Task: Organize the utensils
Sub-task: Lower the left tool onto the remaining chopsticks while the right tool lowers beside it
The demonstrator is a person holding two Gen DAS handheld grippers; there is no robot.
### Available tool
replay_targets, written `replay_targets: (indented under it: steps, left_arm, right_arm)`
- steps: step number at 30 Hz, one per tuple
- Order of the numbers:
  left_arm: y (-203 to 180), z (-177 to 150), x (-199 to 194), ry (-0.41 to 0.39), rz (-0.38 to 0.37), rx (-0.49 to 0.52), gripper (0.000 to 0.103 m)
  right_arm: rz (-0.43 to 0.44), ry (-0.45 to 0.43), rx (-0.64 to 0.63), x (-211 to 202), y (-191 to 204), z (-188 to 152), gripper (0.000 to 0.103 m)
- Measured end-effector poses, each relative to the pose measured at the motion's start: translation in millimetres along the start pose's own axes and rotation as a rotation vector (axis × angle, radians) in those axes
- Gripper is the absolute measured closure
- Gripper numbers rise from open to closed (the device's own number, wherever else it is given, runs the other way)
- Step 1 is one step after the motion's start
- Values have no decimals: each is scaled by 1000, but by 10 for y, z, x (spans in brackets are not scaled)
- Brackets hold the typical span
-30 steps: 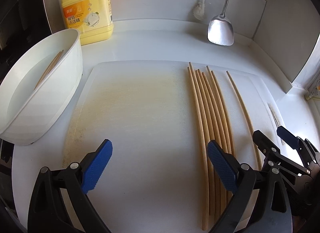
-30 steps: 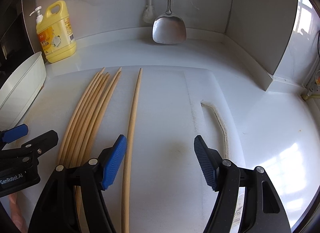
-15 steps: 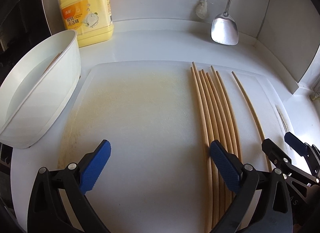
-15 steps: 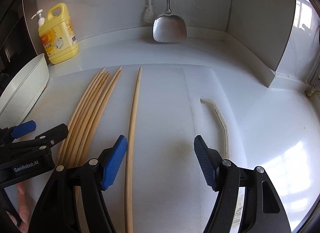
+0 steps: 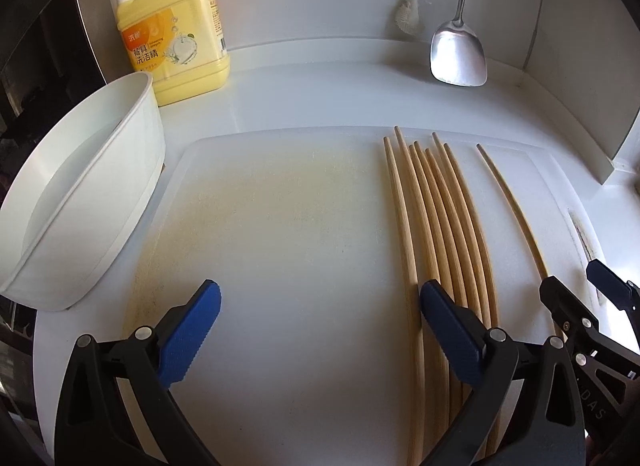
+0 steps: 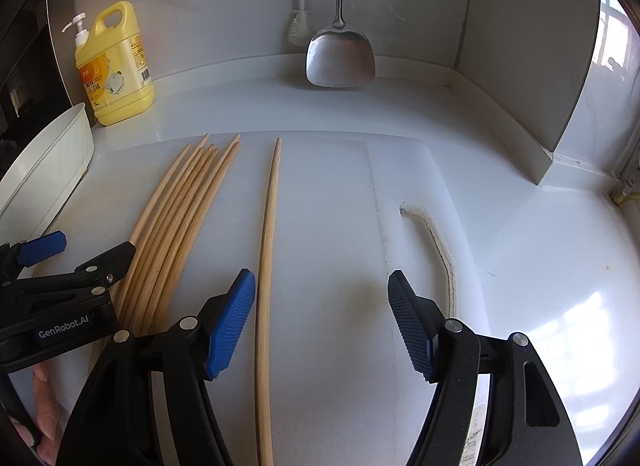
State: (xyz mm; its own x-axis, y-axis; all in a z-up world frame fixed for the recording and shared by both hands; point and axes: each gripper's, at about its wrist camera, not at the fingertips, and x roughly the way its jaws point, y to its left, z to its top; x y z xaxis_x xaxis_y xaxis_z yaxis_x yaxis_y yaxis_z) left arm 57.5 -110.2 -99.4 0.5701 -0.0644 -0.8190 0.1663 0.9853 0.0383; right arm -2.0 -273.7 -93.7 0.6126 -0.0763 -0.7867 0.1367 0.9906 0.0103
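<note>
Several wooden chopsticks point(image 5: 444, 221) lie side by side on a white cutting board point(image 5: 280, 225); they also show in the right wrist view point(image 6: 180, 217). A single chopstick point(image 6: 267, 250) lies apart to their right, also in the left wrist view point(image 5: 512, 201). My left gripper point(image 5: 320, 330) is open and empty above the board, its right finger over the bundle. My right gripper point(image 6: 322, 318) is open and empty, with the single chopstick just inside its left finger. Each gripper shows in the other's view, the left one point(image 6: 60, 266) and the right one point(image 5: 576, 290).
A white oval tub point(image 5: 80, 201) stands left of the board. A yellow detergent bottle point(image 5: 176, 25) stands behind it. A metal spatula point(image 6: 340, 61) and a brush point(image 6: 300, 25) hang on the back wall. A wall corner point(image 6: 560, 125) closes the right side.
Both grippers have drawn back and risen slightly, so more of the counter and back wall shows. The chopsticks have not moved. Both grippers stay open.
</note>
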Motion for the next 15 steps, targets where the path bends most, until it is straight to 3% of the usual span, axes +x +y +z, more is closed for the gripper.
replay_targets:
  steps: [5, 11, 15]
  left_arm:
    - [-12, 14, 10, -11, -24, -1, 10]
    - [-126, -41, -78, -49, -76, 51, 41]
    - [-208, -81, -129, -64, -94, 74, 60]
  right_arm:
    - [17, -12, -6, 12, 31, 15, 45]
    - [46, -27, -51, -2, 89, 16, 54]
    - [60, -37, -80, -30, 166, -1, 73]
